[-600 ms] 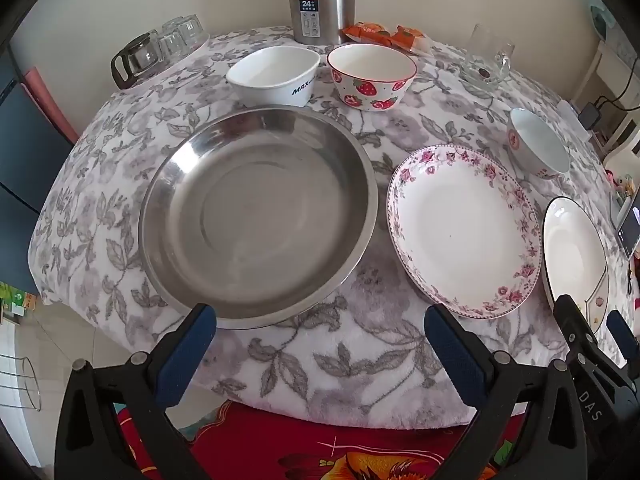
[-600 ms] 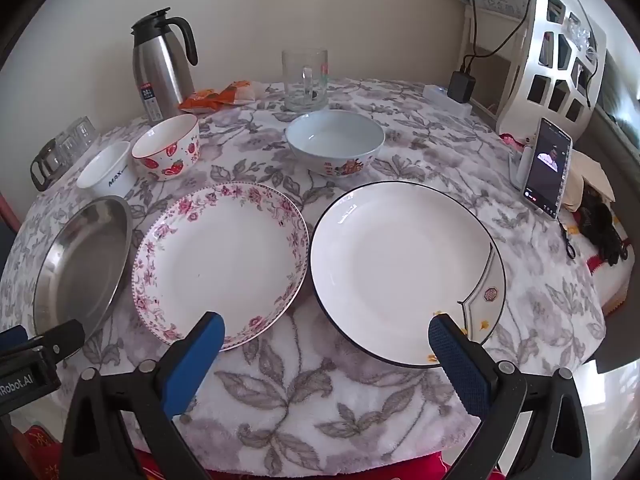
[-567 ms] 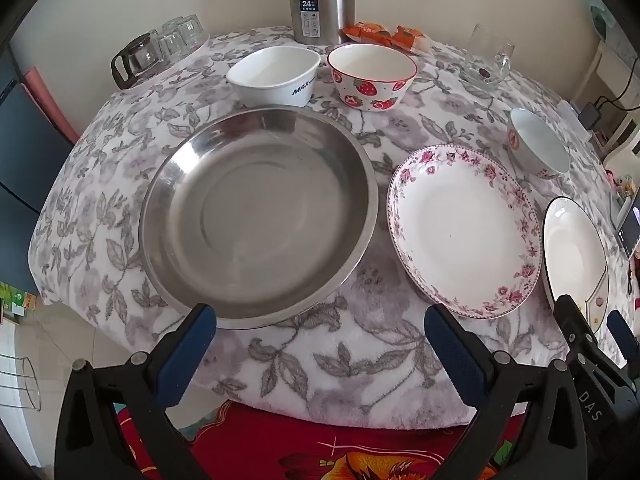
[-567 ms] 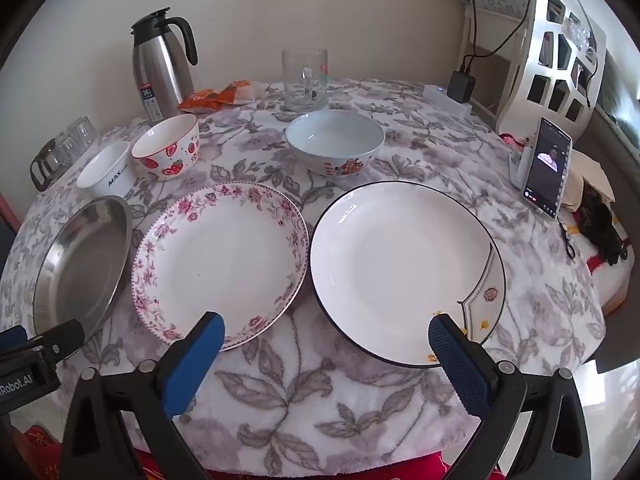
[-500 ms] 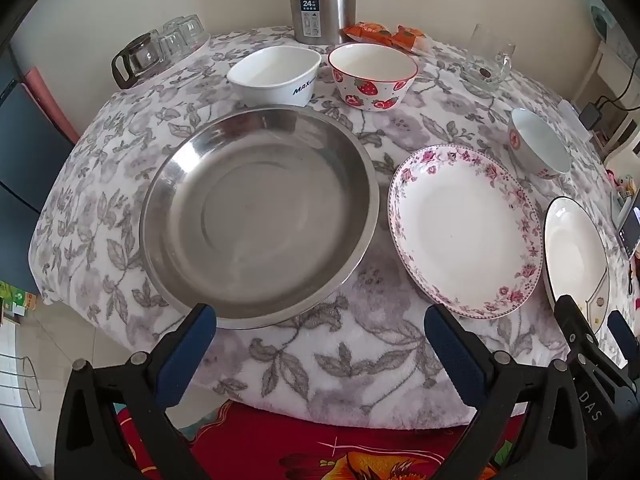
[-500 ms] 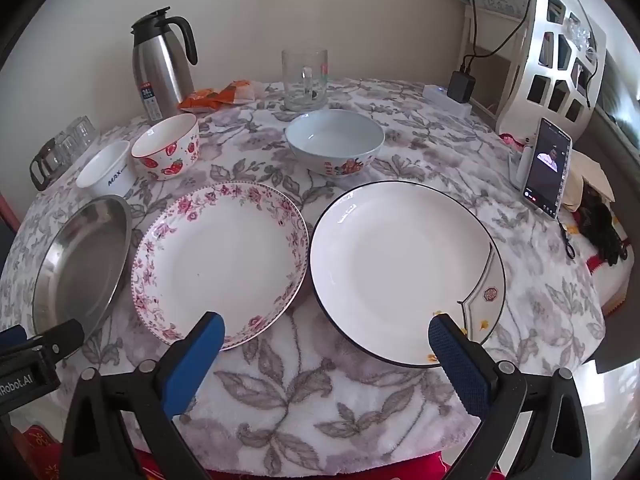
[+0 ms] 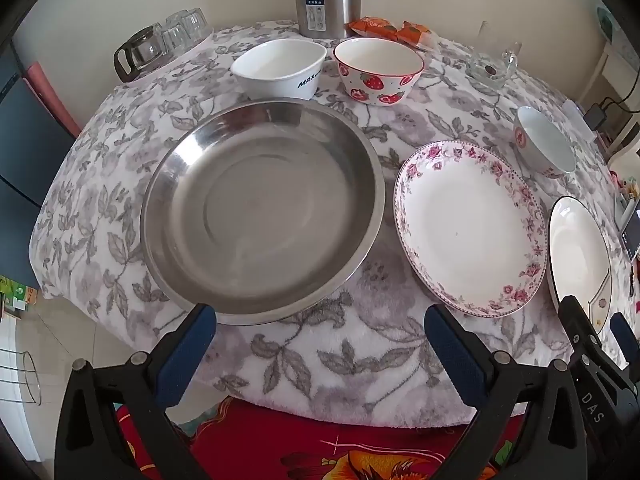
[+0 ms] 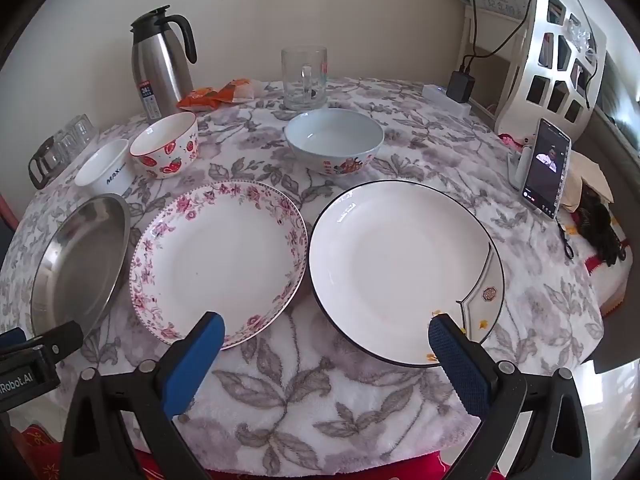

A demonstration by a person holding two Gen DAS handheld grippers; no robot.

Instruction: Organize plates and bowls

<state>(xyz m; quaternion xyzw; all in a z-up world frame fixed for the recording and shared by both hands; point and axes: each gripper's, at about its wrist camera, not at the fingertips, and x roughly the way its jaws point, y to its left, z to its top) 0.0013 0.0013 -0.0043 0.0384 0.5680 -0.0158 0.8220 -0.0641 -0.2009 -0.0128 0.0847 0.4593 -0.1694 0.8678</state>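
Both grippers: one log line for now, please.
left gripper: open, empty | right gripper: open, empty | plates, bowls: unstacked on table

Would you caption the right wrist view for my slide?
Open right gripper before flowered plate and black-rimmed plate.

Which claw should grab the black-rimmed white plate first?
Right. The open right claw sits at the near edge of the black-rimmed white plate; the open left claw faces the round steel basin.

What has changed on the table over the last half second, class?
Nothing visibly changed. The round steel pan, pink-flowered plate and black-rimmed white plate lie where they were, and the left gripper and right gripper stay open, holding nothing.
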